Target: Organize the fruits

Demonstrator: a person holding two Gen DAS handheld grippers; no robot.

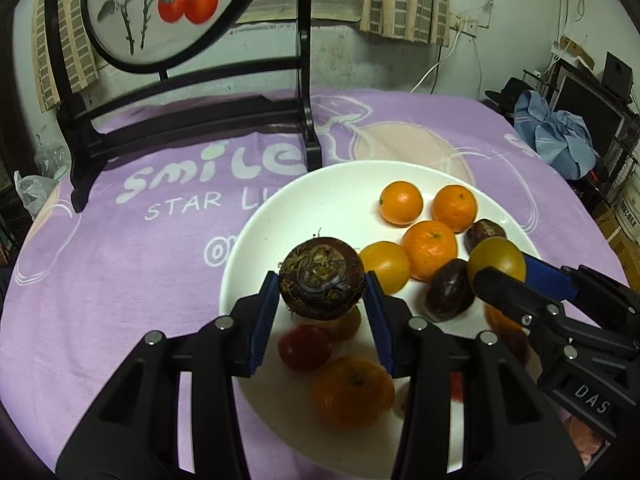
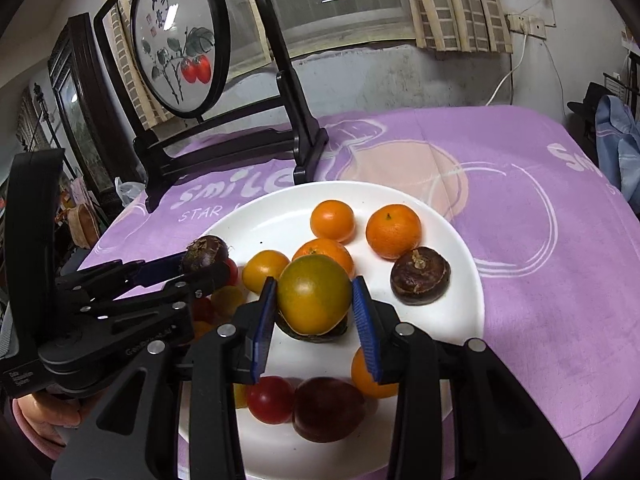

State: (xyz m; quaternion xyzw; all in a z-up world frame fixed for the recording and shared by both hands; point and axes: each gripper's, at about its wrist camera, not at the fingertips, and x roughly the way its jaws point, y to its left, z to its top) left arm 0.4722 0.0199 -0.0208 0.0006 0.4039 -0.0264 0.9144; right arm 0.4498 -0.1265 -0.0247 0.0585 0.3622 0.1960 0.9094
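A white plate [image 1: 256, 236] on the purple cloth holds several small oranges [image 1: 401, 203], dark water chestnuts [image 1: 450, 290] and red tomatoes [image 1: 305, 347]. My left gripper [image 1: 322, 280] is shut on a dark brown water chestnut [image 1: 322, 276], held above the plate's near left part; it also shows in the right wrist view [image 2: 206, 254]. My right gripper [image 2: 314, 300] is shut on a yellow-green tomato [image 2: 314, 294], held above another chestnut on the plate [image 2: 280, 216]. That tomato shows in the left wrist view [image 1: 496, 260] at the right.
A black wooden stand with a round painted screen [image 1: 160, 8] stands on the purple "smile" tablecloth [image 1: 120, 260] behind the plate. A wall, curtains and a cable are at the back. Clutter and blue cloth [image 1: 560, 136] sit off the table's right.
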